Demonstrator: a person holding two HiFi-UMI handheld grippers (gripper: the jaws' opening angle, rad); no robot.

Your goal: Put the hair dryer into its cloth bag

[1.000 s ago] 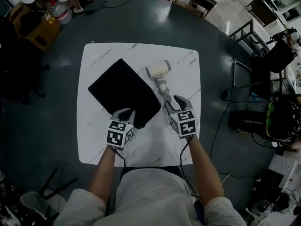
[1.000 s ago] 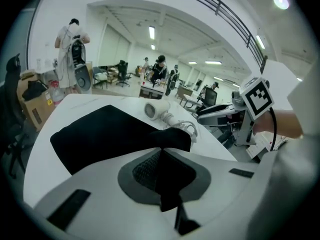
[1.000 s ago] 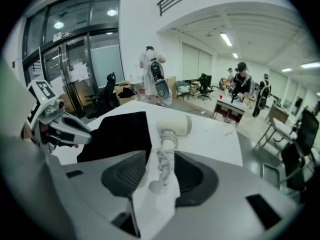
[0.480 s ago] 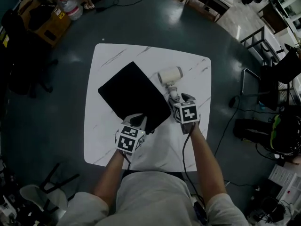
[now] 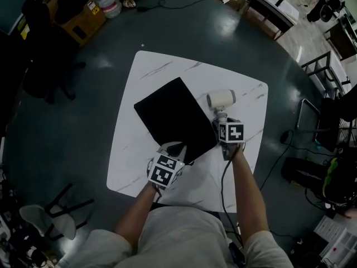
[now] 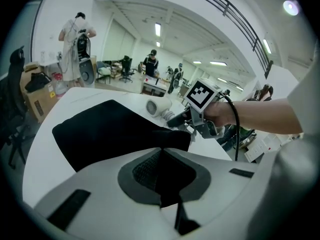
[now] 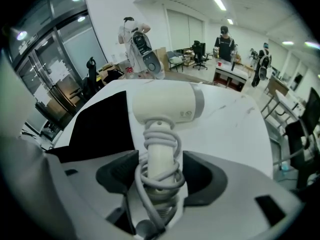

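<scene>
We're looking down on a white marble-look table (image 5: 153,77) in the middle of a dark grey-green floor (image 5: 67,127), with a cardboard box (image 5: 83,18) and a big water bottle (image 5: 106,4) off its far left corner, and a black cable (image 5: 273,161) trailing over the floor along its right side. Beyond the table's far right corner stands a desk (image 5: 273,7), to the table's right a metal-framed chair (image 5: 315,116), and off its near left corner a black-legged stand (image 5: 64,208). Out past the table it's an open office with white walls (image 7: 105,9), glass doors (image 7: 60,59) and long ceiling strip lights (image 6: 157,30) glowing overhead.
</scene>
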